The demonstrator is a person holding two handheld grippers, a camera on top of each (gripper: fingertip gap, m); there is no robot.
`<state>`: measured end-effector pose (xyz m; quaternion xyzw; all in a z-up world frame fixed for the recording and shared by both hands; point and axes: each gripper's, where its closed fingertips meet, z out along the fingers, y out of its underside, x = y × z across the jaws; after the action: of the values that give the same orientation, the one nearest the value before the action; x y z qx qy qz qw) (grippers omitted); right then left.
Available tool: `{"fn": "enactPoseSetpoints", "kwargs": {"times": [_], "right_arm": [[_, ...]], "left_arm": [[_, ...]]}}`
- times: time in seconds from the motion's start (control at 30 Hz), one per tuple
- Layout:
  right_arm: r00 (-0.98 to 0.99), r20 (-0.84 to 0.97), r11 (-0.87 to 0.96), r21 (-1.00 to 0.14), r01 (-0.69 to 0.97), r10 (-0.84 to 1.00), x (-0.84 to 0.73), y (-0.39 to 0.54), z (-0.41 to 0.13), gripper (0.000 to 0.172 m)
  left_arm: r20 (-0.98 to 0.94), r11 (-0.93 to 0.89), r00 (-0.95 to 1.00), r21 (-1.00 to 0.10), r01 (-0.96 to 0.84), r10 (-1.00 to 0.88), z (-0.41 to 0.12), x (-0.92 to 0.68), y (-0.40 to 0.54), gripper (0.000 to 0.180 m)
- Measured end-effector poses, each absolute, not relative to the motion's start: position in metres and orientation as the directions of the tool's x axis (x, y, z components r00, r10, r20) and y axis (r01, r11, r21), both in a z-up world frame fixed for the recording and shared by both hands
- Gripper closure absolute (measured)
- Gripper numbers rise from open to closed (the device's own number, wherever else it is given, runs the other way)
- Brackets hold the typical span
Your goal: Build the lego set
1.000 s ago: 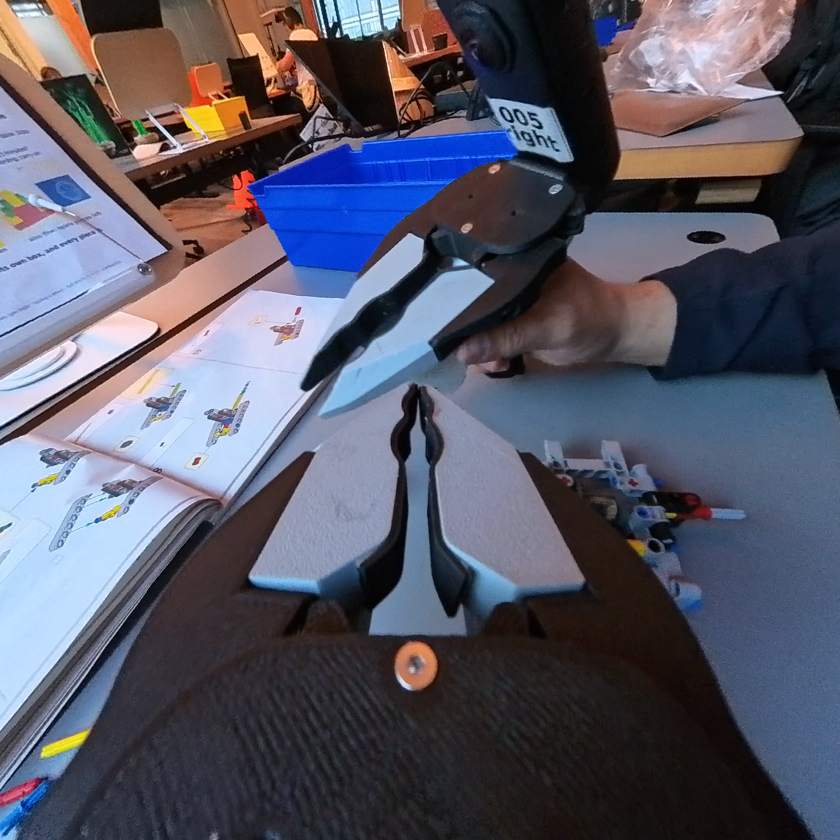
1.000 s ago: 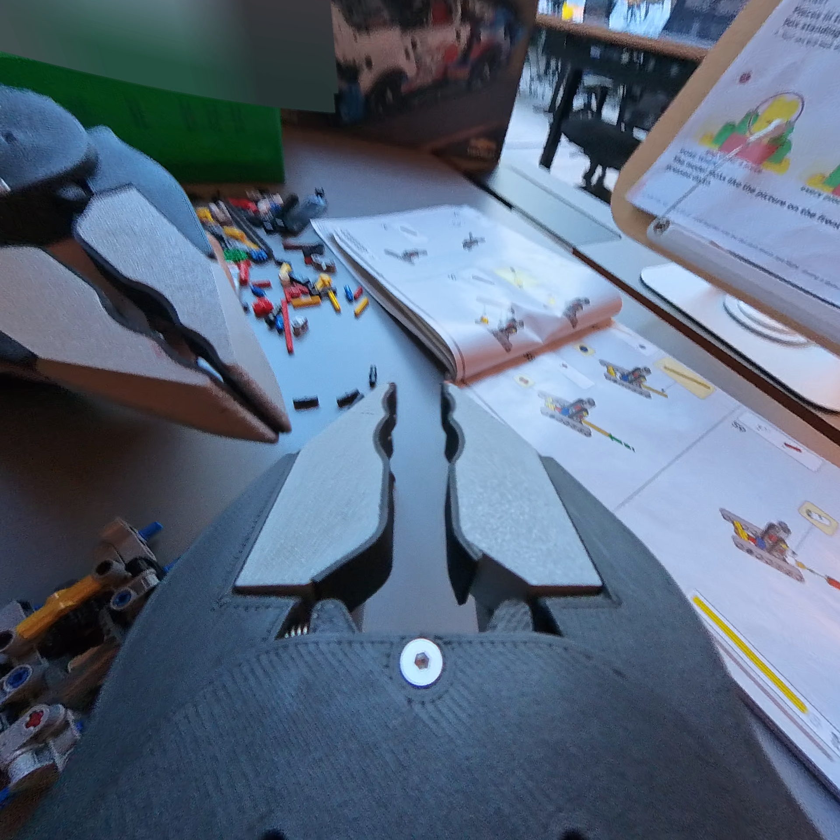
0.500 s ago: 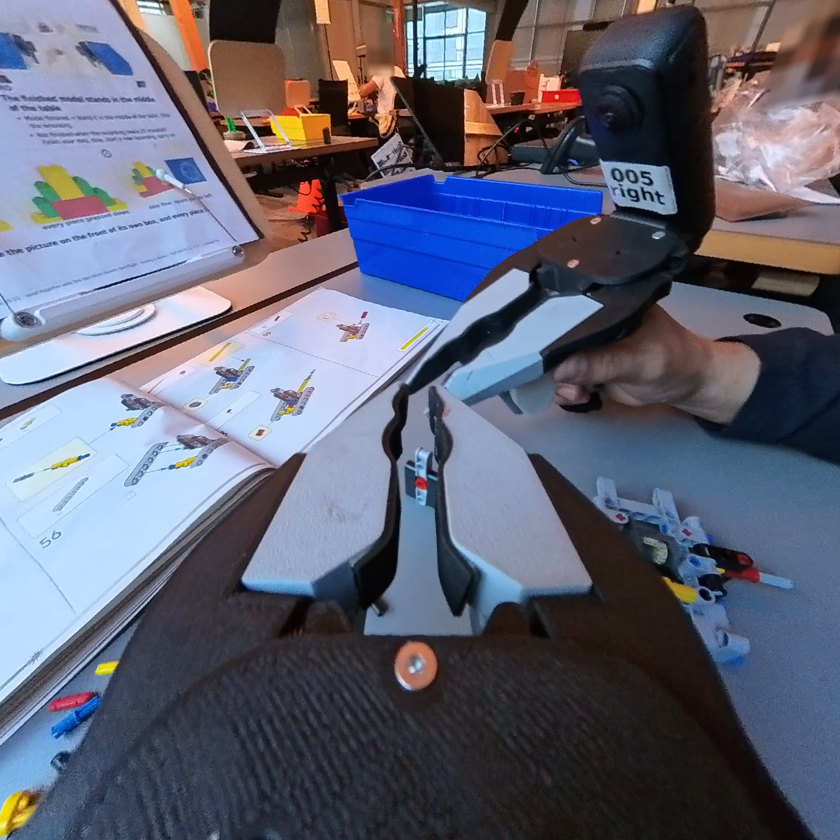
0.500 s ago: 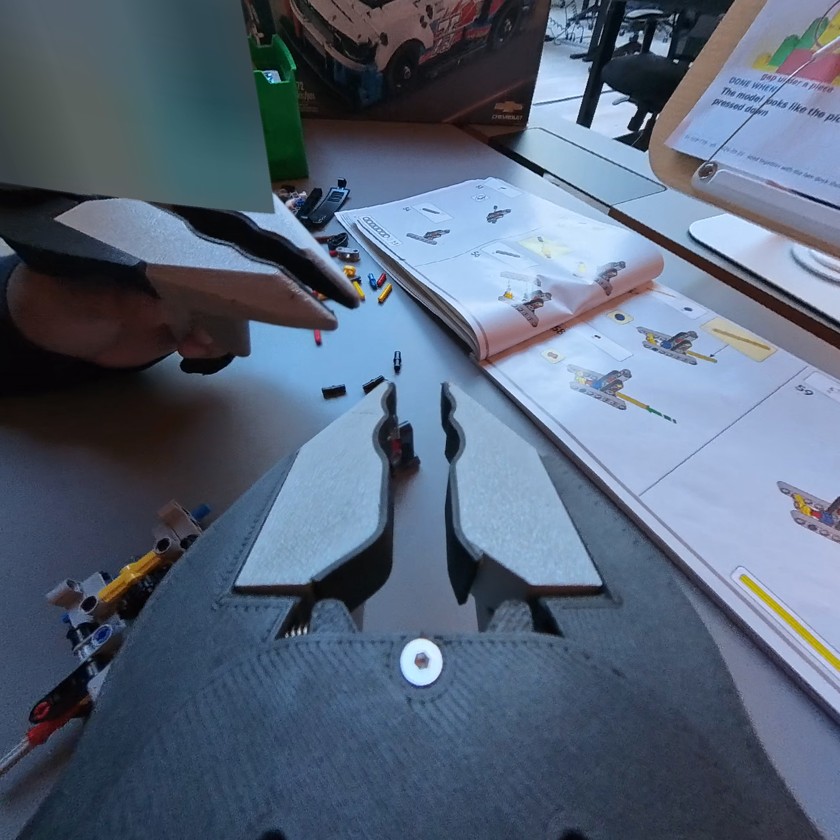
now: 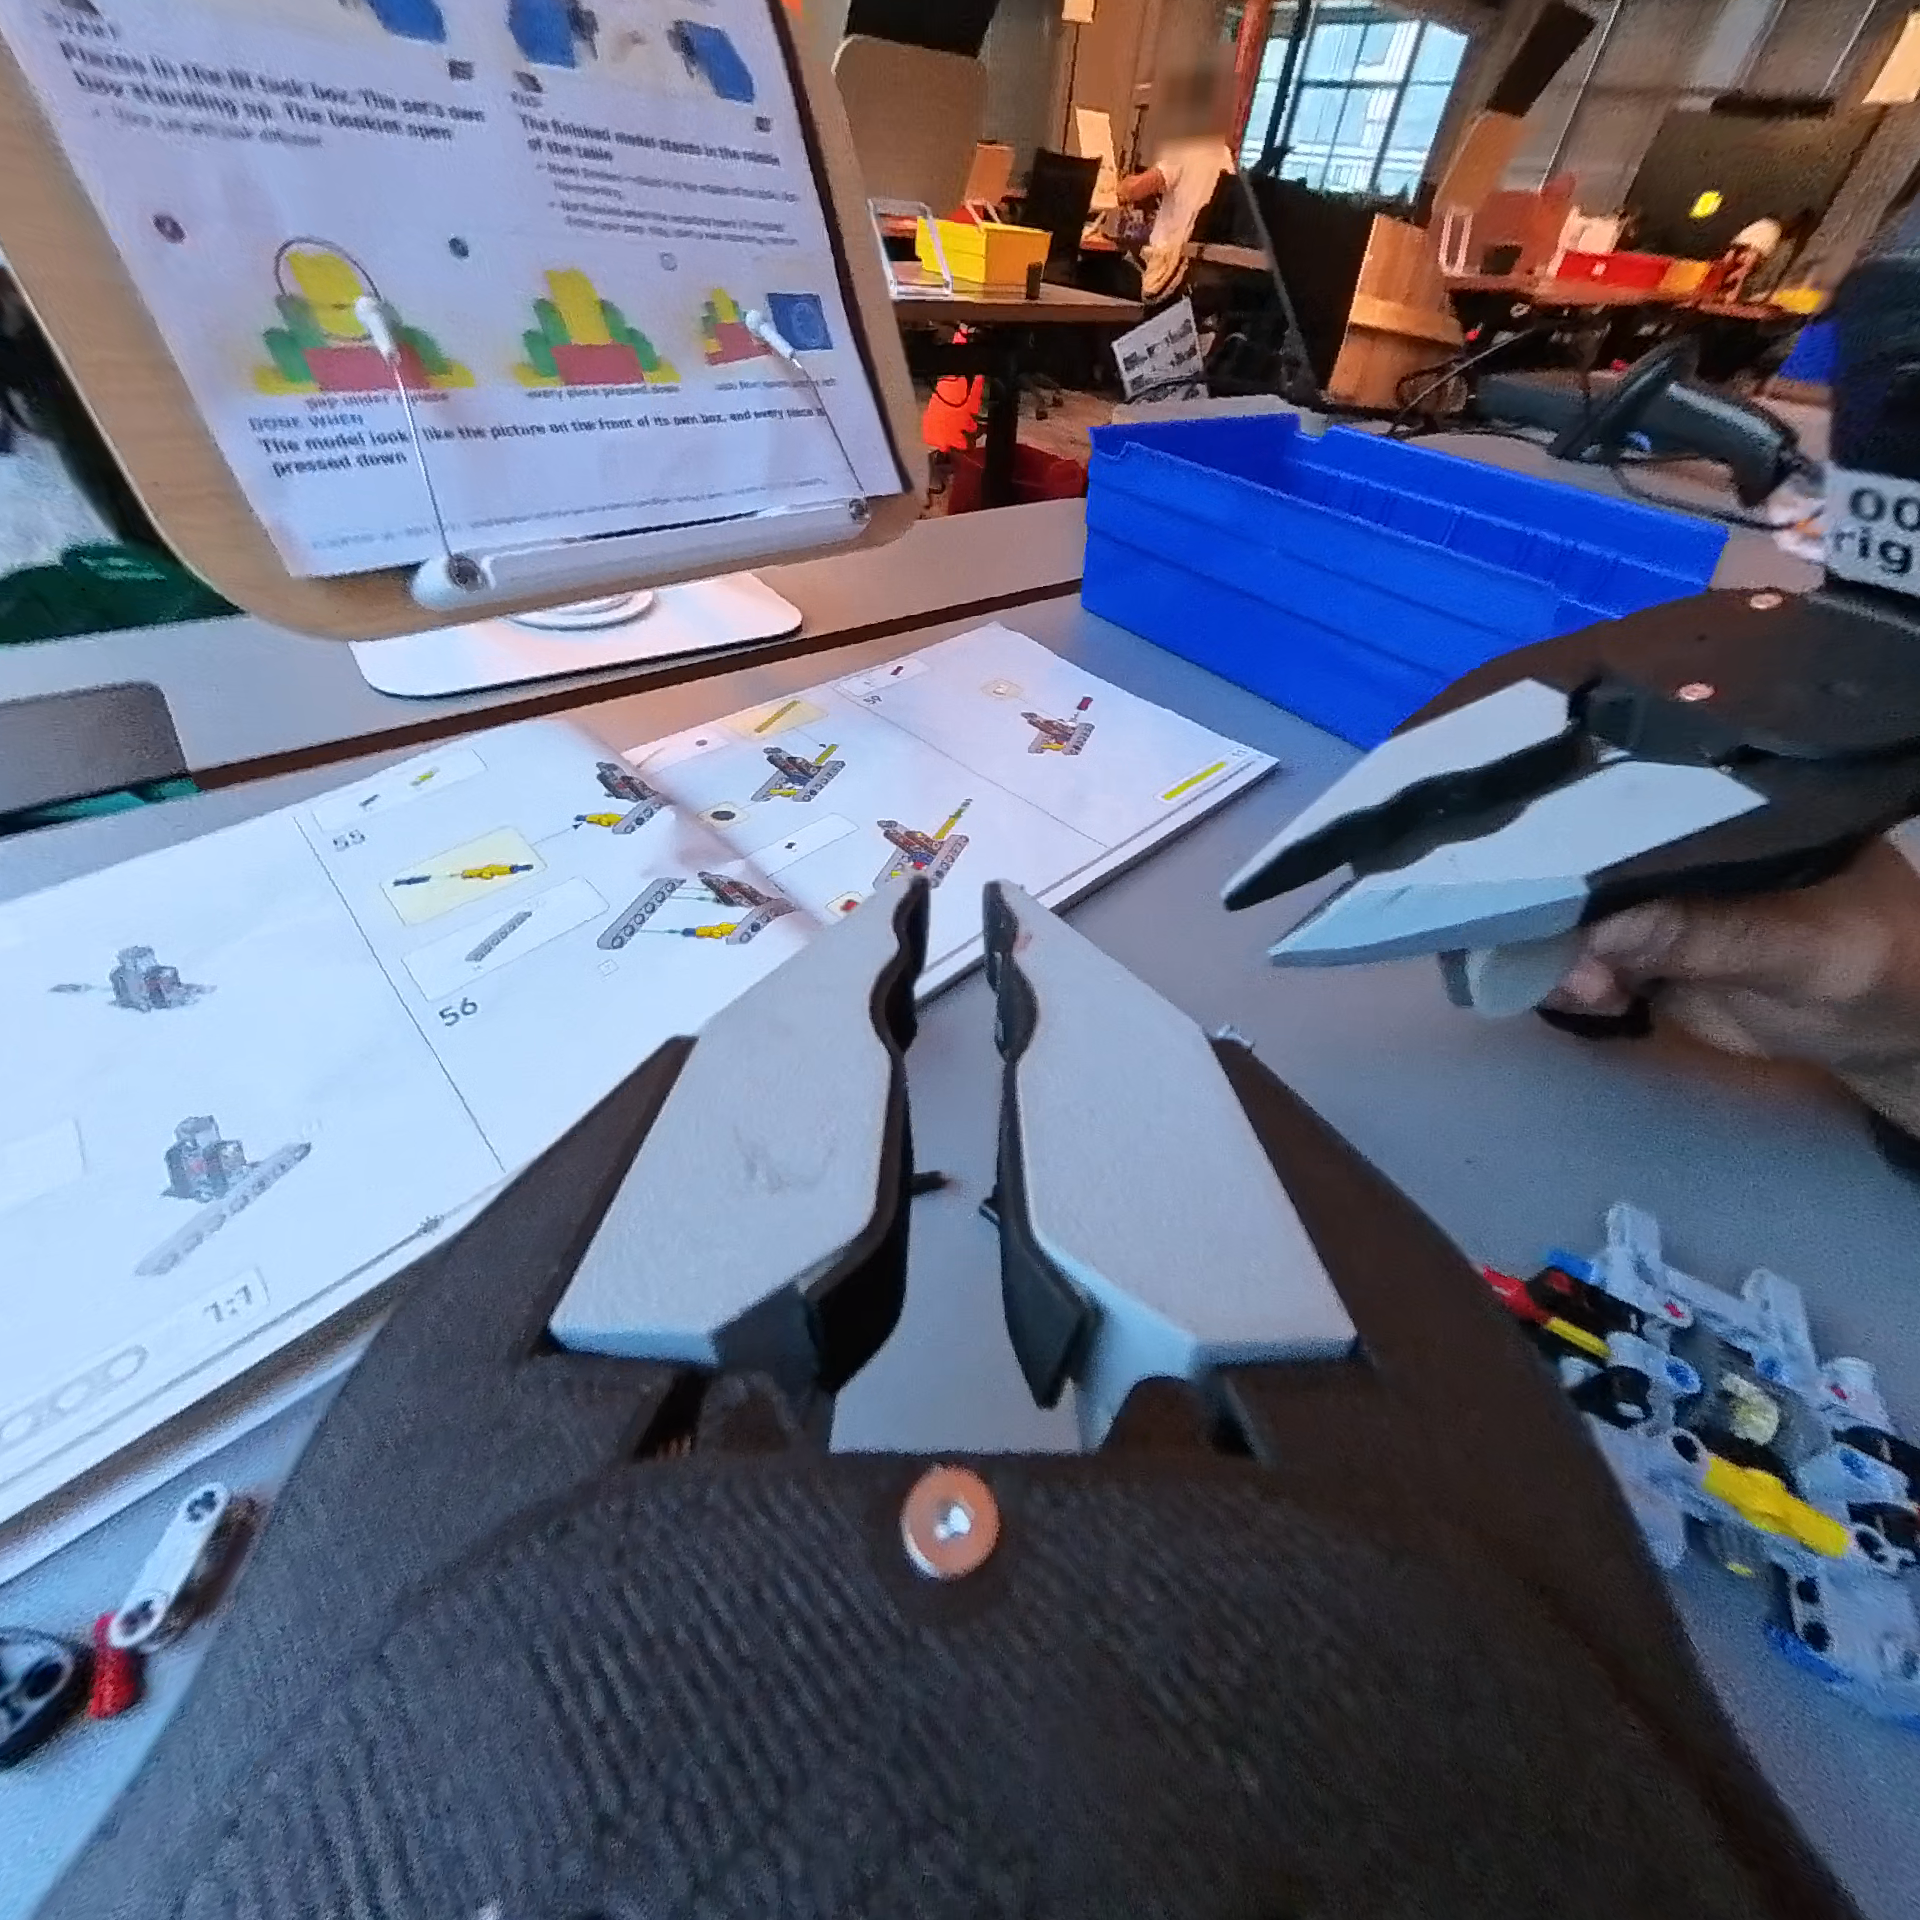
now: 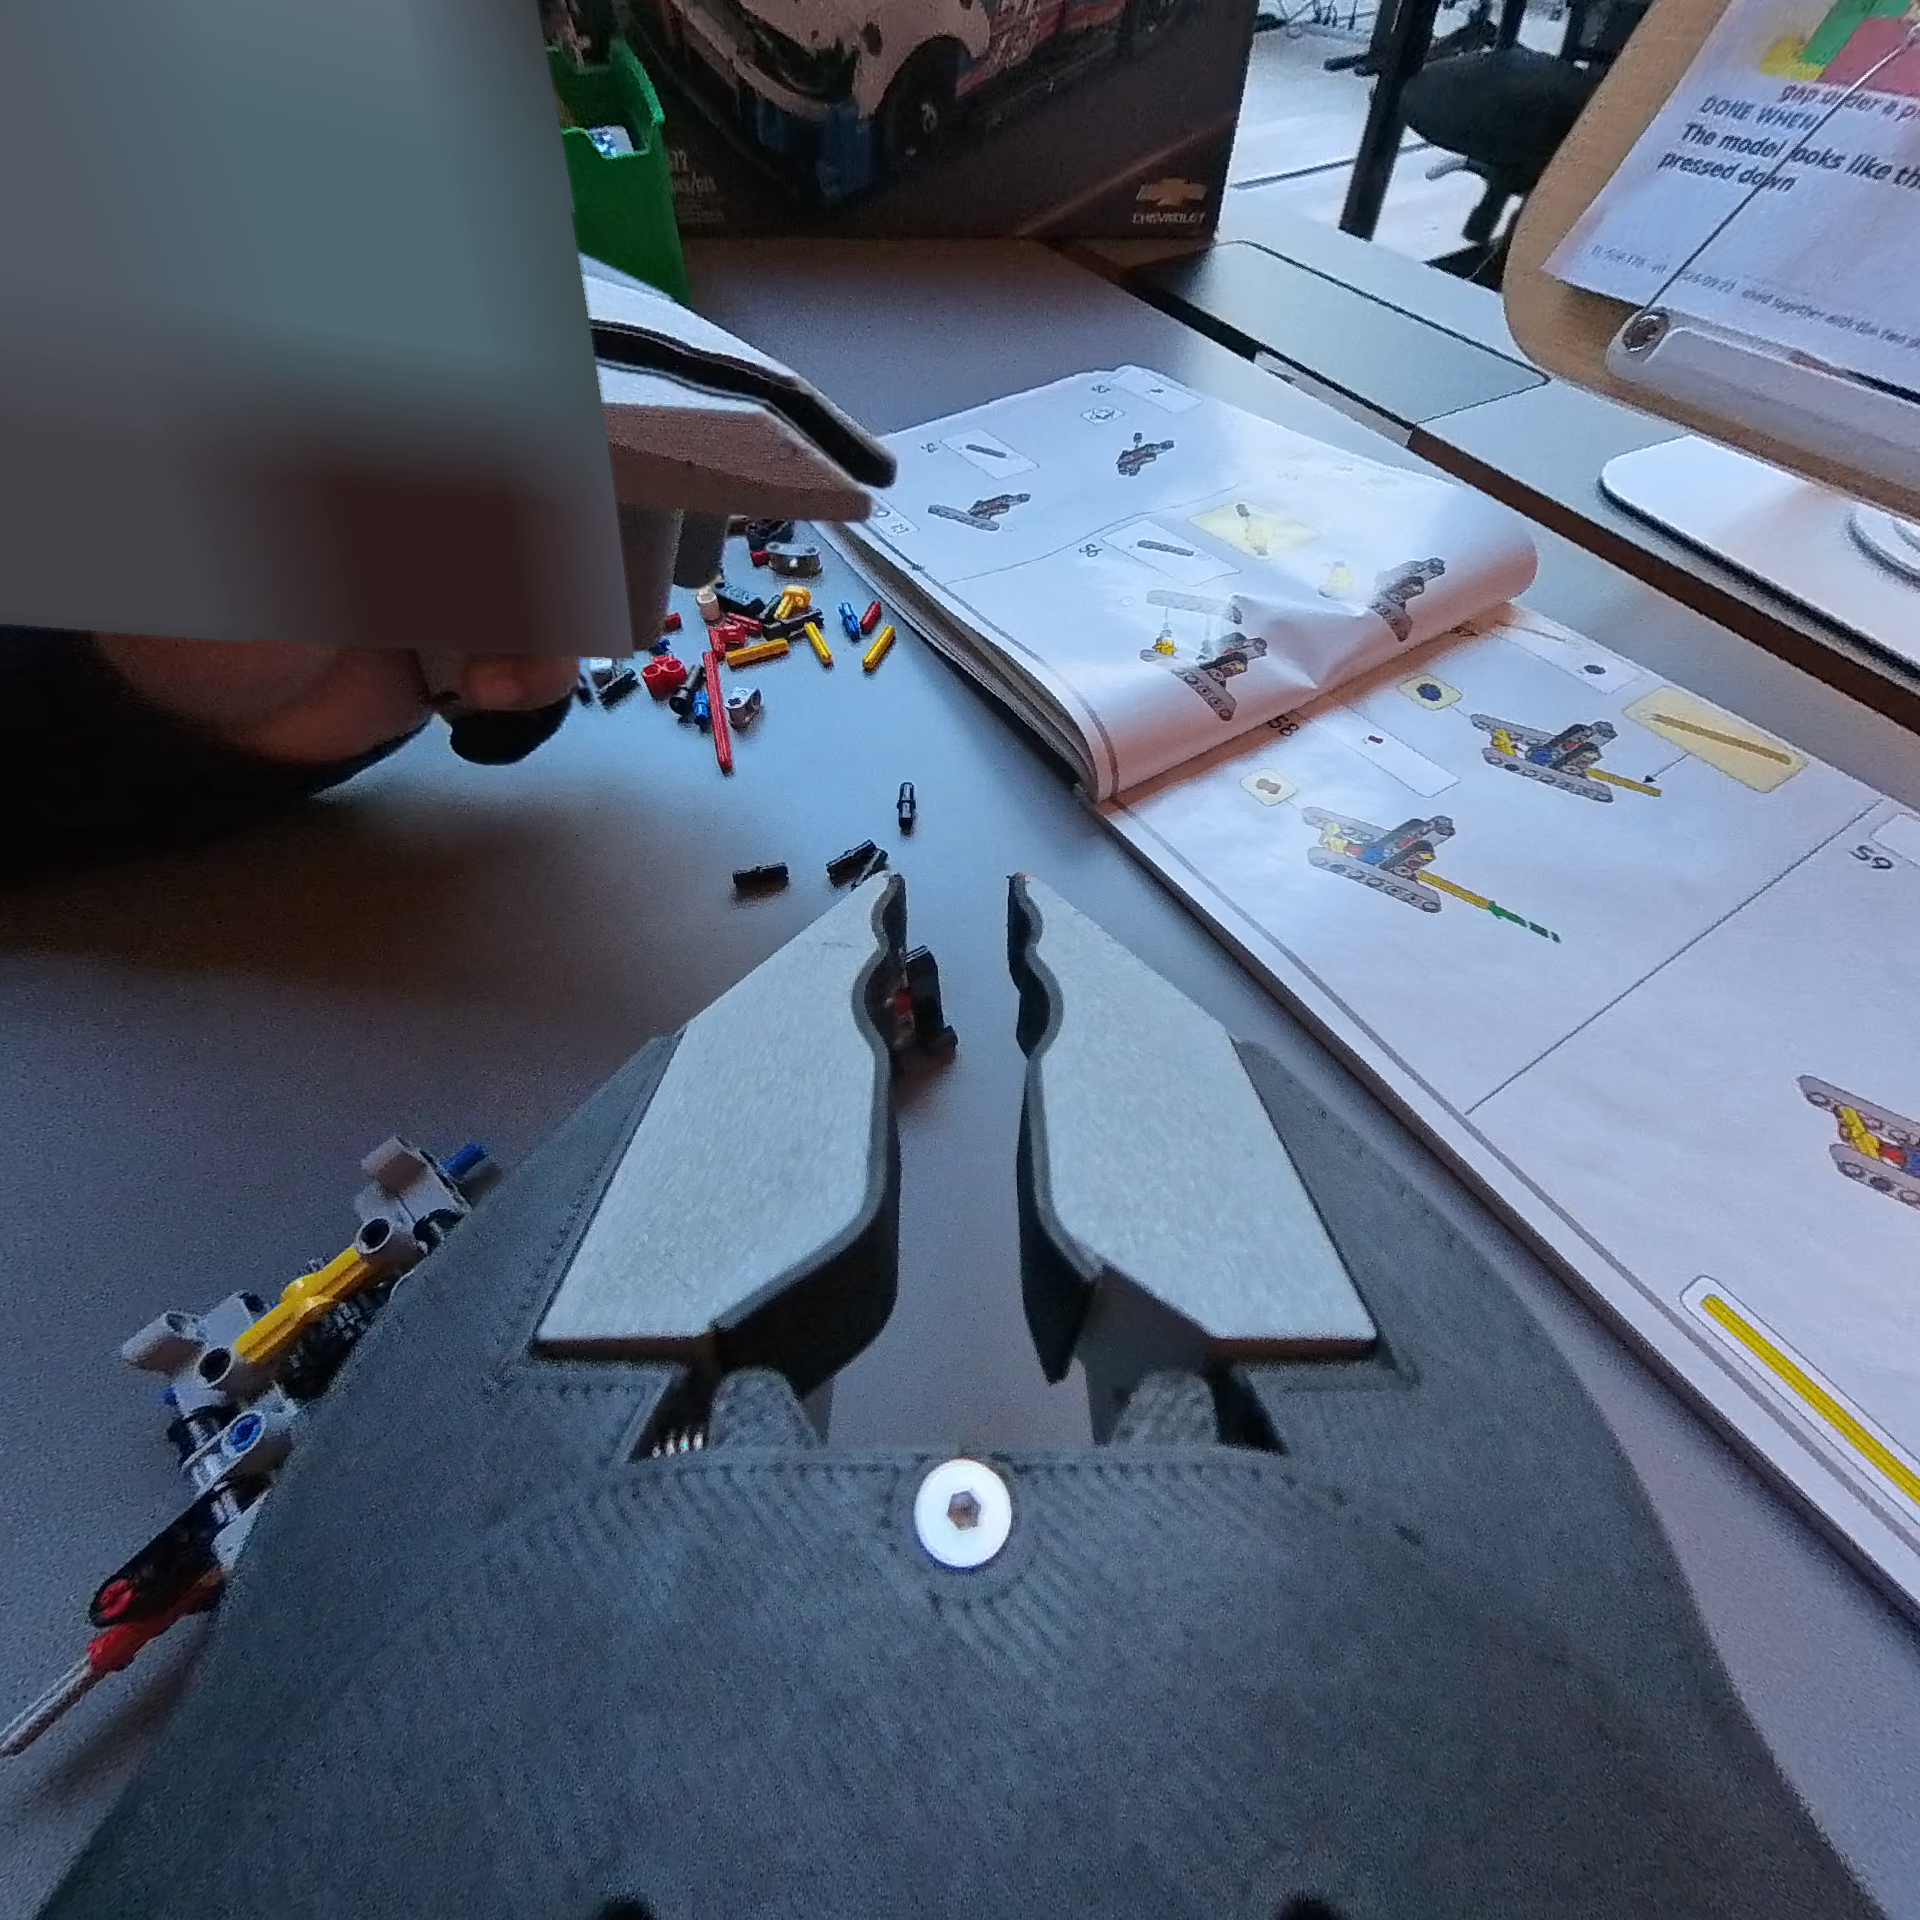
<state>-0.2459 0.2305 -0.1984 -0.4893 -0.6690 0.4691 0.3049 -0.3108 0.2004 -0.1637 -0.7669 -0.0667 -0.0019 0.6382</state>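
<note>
Beside the open white instruction booklet (image 6: 1299,582), right gripper (image 6: 954,883) stands parted around a small black piece (image 6: 920,1003), ungripped; left gripper (image 5: 951,894) hovers slightly parted, empty.

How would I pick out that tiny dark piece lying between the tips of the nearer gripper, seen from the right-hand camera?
Start at the open instruction booklet on the grey table, then look left of its near page to the right gripper. Between its parted fingers, close against the left one, lies a small black piece with a red spot. Unlike the three plain black pins just beyond, it shows red.
</note>
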Motion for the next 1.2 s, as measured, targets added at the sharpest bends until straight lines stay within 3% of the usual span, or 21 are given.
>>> {"fn": "enactPoseSetpoints", "kwargs": {"times": [0.23, 0.63, 0.8, 1.2], "right_arm": [[-0.375, -0.043, 0.128, -0.899, 0.42, 0.926, -0.246, 0.217, -0.21, 0.156], [-0.318, -0.056, 0.118, -0.856, 0.503, 0.946, -0.249, 0.214, -0.227, 0.149], [-0.315, -0.026, 0.142, -0.855, 0.498, 0.949, -0.25, 0.214, -0.227, 0.165], [-0.473, -0.019, 0.218, -0.87, 0.442, 0.881, -0.243, 0.206, -0.227, 0.165]], "left_arm": [[0.153, -0.214, 0.987, -0.964, 0.16, 0.048, -0.175, -0.3, 0.206, 0.172], [0.067, -0.308, 0.997, -0.948, 0.077, 0.046, -0.193, -0.297, 0.211, 0.173], [0.06, -0.317, 0.998, -0.946, 0.066, 0.031, -0.195, -0.293, 0.212, 0.173], [0.068, -0.354, 0.997, -0.932, 0.071, 0.02, -0.201, -0.298, 0.212, 0.171]]}}
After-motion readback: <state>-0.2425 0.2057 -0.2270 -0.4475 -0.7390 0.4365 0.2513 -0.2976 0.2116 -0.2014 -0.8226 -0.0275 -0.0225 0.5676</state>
